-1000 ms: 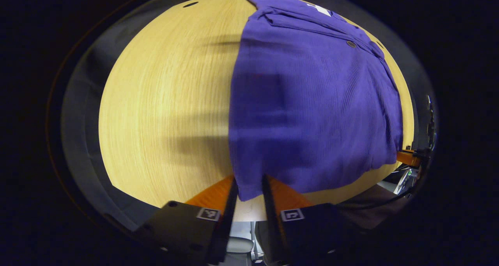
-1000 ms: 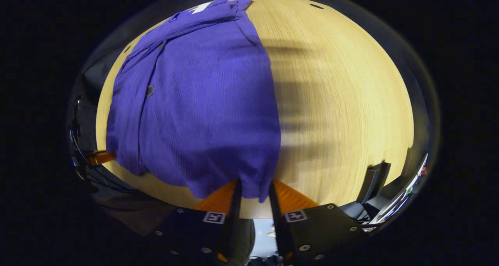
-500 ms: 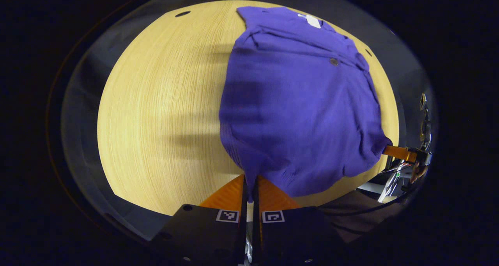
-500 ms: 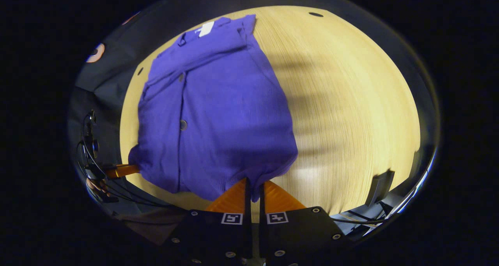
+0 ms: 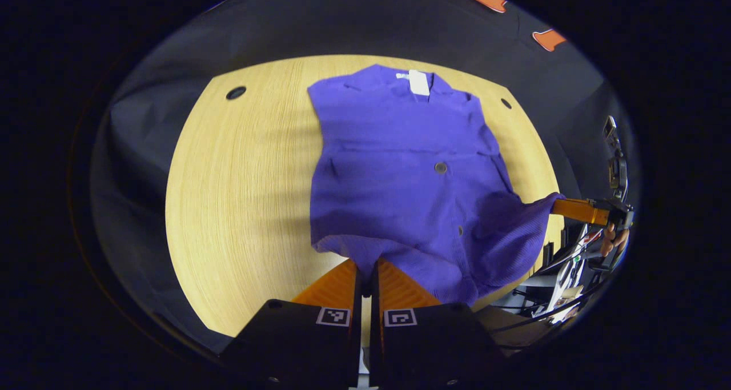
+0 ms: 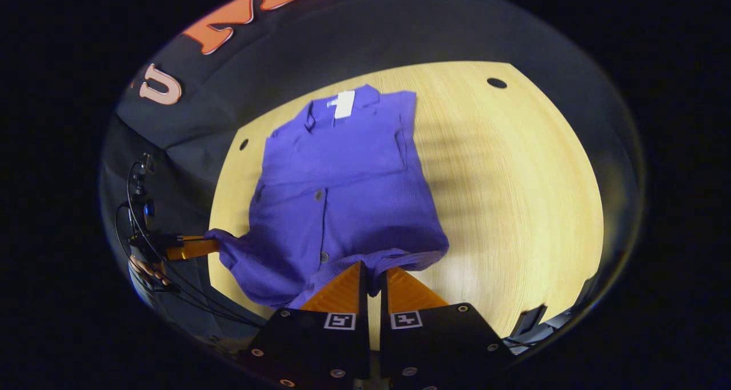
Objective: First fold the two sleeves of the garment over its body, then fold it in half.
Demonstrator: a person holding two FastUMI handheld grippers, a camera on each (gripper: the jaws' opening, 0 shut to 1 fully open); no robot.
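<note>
A purple garment [image 5: 400, 167] is spread on the pale wooden worktop [image 5: 240, 207], collar and white label [image 5: 418, 83] at the far side, hem toward the near edge. Its sleeves are no longer out at the sides; judging by the straight side edges and the horizontal crease across the chest, both are already folded over the body, so the step in hand appears to be the fold in half.

The left tongs [image 5: 365, 273] are closed on one corner of the hem, the orange fingers drawn together with purple cloth pinched between them. In the right gripper view the right tongs [image 6: 371, 278] are likewise closed on the other hem corner, a small fold of fabric being caught between the fingers. Each set of tongs is also seen from the other's camera, off to the side, with cloth drawn toward its tip and a hand [image 5: 614, 241] behind it.

The two corners are held at once so that the hem can be raised as one straight edge and carried toward the collar without skewing. The near part of the garment is lifted and bunched between the grips, sagging off the worktop's edge, while the upper part lies flat and anchors the piece.

A level, matched travel of both grips is probably required; uneven height would likely leave the fold crooked or disturb the tucked sleeves.
</note>
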